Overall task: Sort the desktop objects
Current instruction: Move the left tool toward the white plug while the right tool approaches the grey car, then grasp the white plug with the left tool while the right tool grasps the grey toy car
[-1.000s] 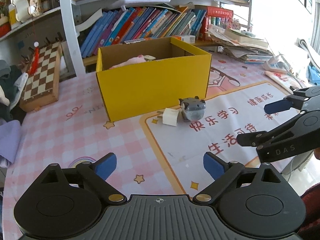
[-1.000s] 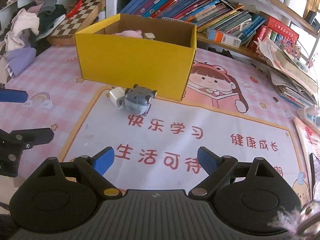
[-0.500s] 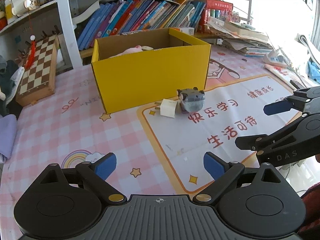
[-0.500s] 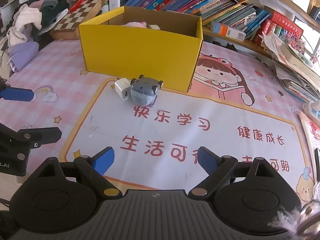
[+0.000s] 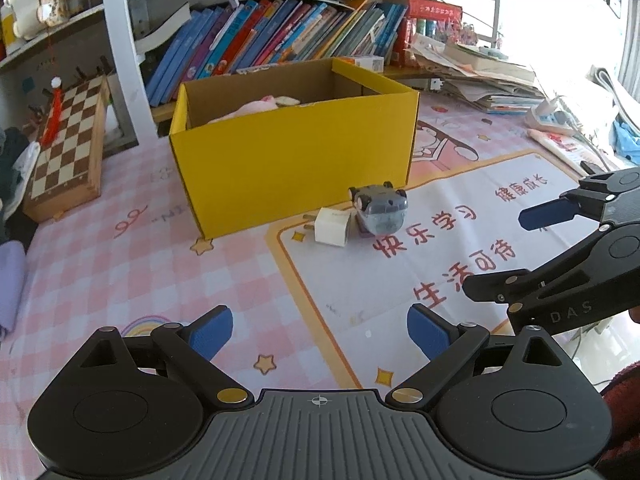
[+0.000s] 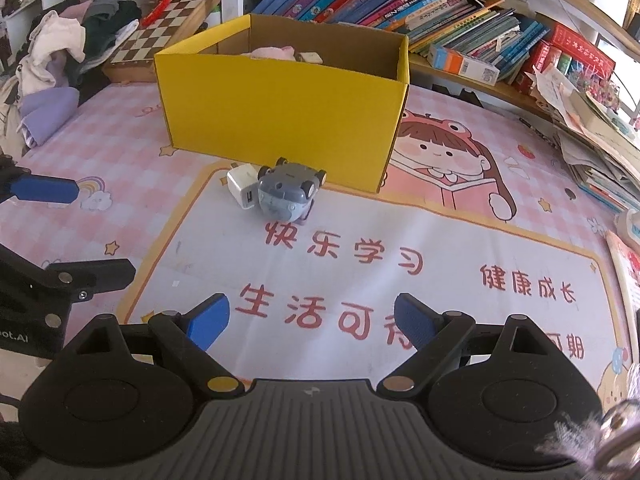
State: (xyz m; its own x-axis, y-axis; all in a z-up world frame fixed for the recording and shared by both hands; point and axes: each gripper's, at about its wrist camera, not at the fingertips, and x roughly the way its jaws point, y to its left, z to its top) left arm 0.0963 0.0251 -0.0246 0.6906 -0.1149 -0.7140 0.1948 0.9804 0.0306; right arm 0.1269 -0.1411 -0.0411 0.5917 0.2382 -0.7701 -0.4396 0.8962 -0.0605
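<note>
Above mat | both tongs point(image 5: 320, 330) point(image 6: 310, 322) wide, empty | box point(image 5: 296, 168) now nearer

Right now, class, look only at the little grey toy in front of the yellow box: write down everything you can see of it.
The grey toy looks like moulded plastic: a rounded, animal-like body with a paler face, and small black wheel-like knobs with white centres on top. It sits on the printed desk mat, just in front of the yellow box, near its right corner. A white charger plug lies close against its left side; whether they touch is unclear. Neither gripper is touching it.
</note>
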